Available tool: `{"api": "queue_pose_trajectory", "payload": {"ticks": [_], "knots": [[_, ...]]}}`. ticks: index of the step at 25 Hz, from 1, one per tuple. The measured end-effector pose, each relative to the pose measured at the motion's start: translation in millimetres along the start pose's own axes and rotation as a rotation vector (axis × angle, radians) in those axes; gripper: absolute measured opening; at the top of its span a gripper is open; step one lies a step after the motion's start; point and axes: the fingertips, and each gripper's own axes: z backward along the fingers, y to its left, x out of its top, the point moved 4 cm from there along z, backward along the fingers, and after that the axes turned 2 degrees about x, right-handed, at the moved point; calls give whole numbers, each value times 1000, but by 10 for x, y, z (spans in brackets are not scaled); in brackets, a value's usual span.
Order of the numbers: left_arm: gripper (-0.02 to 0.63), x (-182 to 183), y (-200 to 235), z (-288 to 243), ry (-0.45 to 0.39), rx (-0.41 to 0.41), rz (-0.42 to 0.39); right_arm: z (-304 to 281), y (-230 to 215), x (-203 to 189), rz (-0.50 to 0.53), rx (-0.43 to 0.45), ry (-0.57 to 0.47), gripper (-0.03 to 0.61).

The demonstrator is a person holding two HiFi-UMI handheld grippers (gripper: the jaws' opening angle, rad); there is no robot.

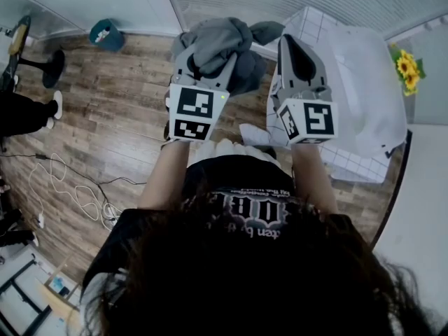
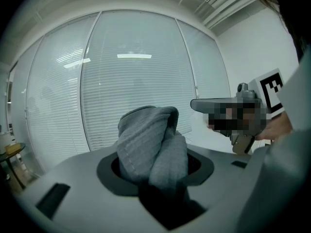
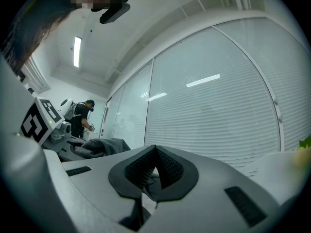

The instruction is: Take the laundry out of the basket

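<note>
While carrying out the lift-out step, confirm grey garment [image 1: 224, 37] clamped in left gripper [image 1: 208, 67] fingers, raised above the floor just beside the white basket [image 1: 350, 163]. Confirm right gripper [image 3: 155, 152] fingers together, holding nothing. Next, carry garment clear, lower onto a free spot, spread fingers; watch trailing cloth.

Soft, ribbed grey knit cloth garment [image 2: 148, 142] bunched against the left gripper's [image 2: 154, 171] smooth matt grey plastic shell, rough-textured black pads [image 3: 169, 169] on the right gripper [image 3: 155, 152], dull brown wood-plank floor [image 1: 105, 110].
</note>
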Motion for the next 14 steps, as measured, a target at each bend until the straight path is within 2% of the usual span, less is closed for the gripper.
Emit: {"api": "queue_pose_trajectory", "payload": {"ticks": [14], "knots": [[198,12,-6,-19,1,-1,-6,6,-30,31,-9,-8,-7,26]]}}
